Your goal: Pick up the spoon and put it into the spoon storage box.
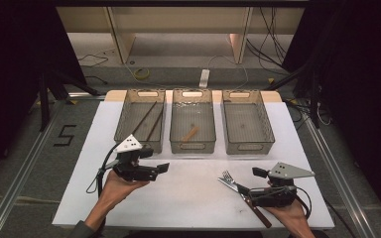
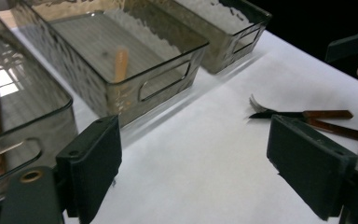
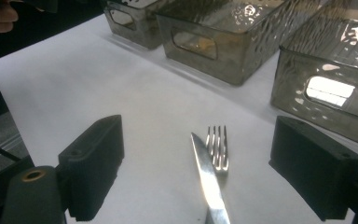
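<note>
Right tongs [image 3: 198, 168] stand open, jaws either side of the knife [image 3: 209, 179] and fork [image 3: 217, 147], which lie touching on the white tabletop [image 1: 188, 193] before the bins. Left tongs [image 2: 193, 163] are open, empty, near the left bin [image 1: 140, 121]

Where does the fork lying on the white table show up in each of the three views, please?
High view: the fork lies at lower right, just left of the right gripper.
Left gripper view: at right, tines curving up, past the open jaws.
Right gripper view: bottom centre, between the open jaws.
Shared landmark: the knife lying against the fork.
</note>
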